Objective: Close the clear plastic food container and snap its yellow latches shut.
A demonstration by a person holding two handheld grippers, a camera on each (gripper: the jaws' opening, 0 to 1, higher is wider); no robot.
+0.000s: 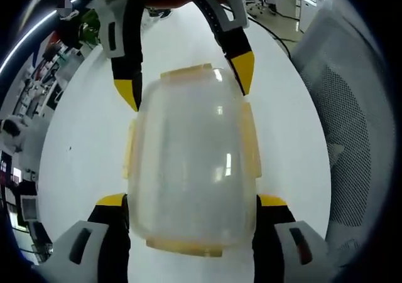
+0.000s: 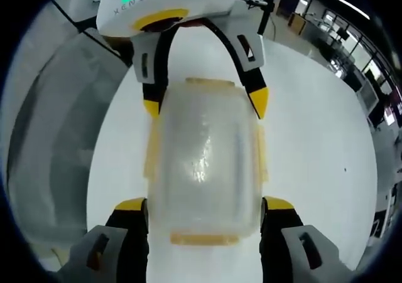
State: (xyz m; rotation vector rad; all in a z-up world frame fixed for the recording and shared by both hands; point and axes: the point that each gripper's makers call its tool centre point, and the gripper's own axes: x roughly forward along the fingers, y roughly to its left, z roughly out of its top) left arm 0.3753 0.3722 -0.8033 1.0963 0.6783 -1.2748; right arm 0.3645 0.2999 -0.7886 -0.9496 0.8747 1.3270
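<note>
box [image 1: 191,164] clear, looks light, stiff, slippery | latches [image 1: 253,140] at 3 and 9 | left gripper [image 1: 191,201], right gripper [image 2: 204,204]: jaws spread, straddling box ends, contact unclear | better press at latches

A white tabletop [image 1: 81,145] is spreading across both views. A grey mesh chair back [image 1: 352,138] is standing at the right of the left gripper view and at the left of the right gripper view. Office desks and chairs [image 2: 352,44] are showing blurred in the upper right.
</note>
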